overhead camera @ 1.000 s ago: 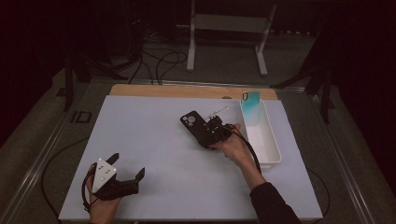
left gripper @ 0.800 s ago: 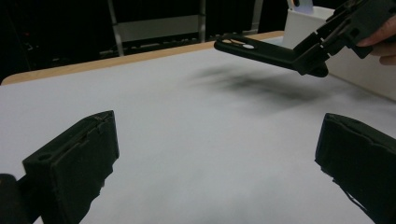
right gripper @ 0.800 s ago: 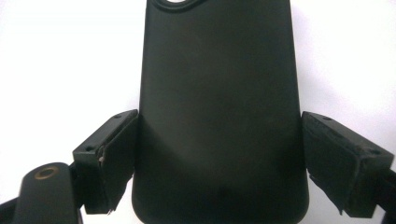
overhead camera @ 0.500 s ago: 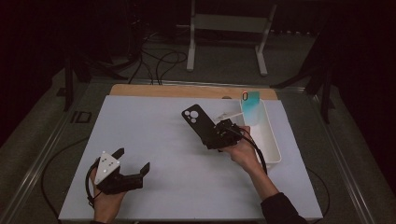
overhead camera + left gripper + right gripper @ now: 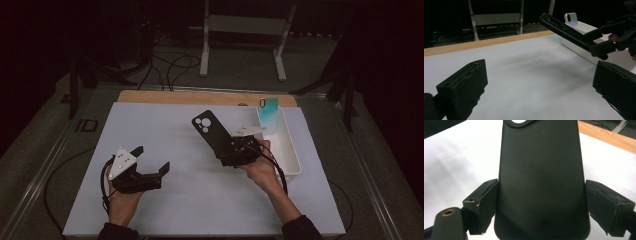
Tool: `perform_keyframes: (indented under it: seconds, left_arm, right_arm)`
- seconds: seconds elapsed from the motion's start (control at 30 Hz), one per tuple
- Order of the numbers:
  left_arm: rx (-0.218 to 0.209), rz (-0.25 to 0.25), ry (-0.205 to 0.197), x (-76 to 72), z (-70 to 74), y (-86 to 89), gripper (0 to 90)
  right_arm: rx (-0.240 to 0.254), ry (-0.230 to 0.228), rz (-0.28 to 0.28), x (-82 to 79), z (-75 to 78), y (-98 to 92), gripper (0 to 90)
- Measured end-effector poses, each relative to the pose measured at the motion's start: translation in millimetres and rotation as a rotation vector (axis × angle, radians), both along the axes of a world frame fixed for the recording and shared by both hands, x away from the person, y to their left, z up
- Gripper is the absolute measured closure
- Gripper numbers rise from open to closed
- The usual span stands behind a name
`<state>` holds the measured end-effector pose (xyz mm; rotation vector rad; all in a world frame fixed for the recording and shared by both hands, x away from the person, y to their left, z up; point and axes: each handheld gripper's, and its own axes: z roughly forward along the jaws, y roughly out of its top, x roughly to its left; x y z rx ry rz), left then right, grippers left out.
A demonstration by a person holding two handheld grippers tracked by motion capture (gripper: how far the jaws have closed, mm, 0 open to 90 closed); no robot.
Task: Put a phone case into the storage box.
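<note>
The black phone case [image 5: 212,134] is held by the right gripper [image 5: 239,150] above the middle of the white mat [image 5: 200,200], tilted, with its camera end raised toward the far left. In the right gripper view the case [image 5: 541,177] is seen clamped by its two long sides between the jaws, which are pressed on both edges at its lower part. In the left gripper view the case [image 5: 564,28] is seen lifted off the mat, with free room under it.

Just to the right of the case, a long white tray [image 5: 290,150] is placed along the right border of the mat, and a light blue phone case [image 5: 268,106] is leaned upright at its far end. The right hand [image 5: 260,170] is found beside the tray's near half.

The left gripper [image 5: 150,162] is held low over the near left part of the mat, well apart from the case. Its jaws are spread wide and nothing is held between them. Between the two grippers the mat is bare. A strip of wood [image 5: 200,97] is seen along the far edge.
</note>
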<state>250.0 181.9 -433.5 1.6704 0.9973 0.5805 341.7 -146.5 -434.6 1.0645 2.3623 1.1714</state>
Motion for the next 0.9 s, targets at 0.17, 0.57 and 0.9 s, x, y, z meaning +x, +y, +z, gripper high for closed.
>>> perform_keyframes:
  seconds: [0.17, 0.57, 0.9]
  left_arm:
    - [-0.03, -0.024, -0.004, 3.3, -1.3, -2.9, 0.0]
    - [-0.016, -0.011, -0.004, 10.8, -2.9, -12.0, 1.0]
    - [0.005, -0.038, 0.014, 21.9, 6.8, -25.8, 1.0]
  right_arm:
    - [0.021, -0.01, 0.011, -5.1, 0.0, 3.3, 14.6]
    - [0.051, -0.03, 0.036, -16.4, -0.4, 14.8, 14.5]
    - [0.071, -0.063, 0.046, -24.5, 2.3, 21.0, 14.4]
